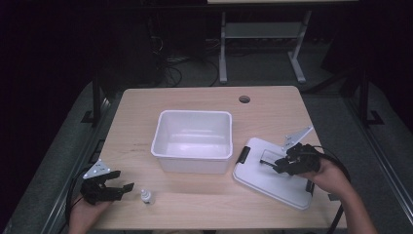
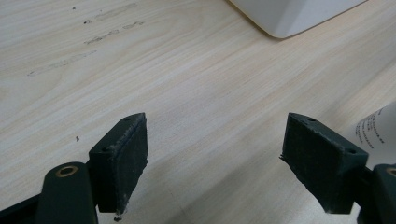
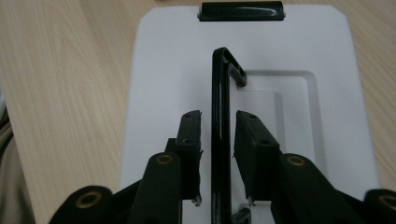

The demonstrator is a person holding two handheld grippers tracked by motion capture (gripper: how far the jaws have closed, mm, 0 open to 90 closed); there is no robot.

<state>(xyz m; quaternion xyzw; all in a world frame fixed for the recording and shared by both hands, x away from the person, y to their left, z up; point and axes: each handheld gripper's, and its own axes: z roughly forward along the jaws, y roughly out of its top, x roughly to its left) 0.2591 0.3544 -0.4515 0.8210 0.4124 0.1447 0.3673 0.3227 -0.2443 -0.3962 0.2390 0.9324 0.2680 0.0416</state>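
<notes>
Right gripper [image 3: 217,140] fingers apparently loosely straddle lid handle [image 3: 219,88].

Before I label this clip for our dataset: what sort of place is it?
Probably a lab or recording workspace: a bare wooden desk with a cable hole, loose cables on the grey floor behind it, and another metal-framed desk beyond.

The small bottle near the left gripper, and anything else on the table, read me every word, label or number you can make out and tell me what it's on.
Small bottle: rows of fine dark print on its white label, too small and blurred to read.
White lid, white bin, table: no text, label or number.
</notes>
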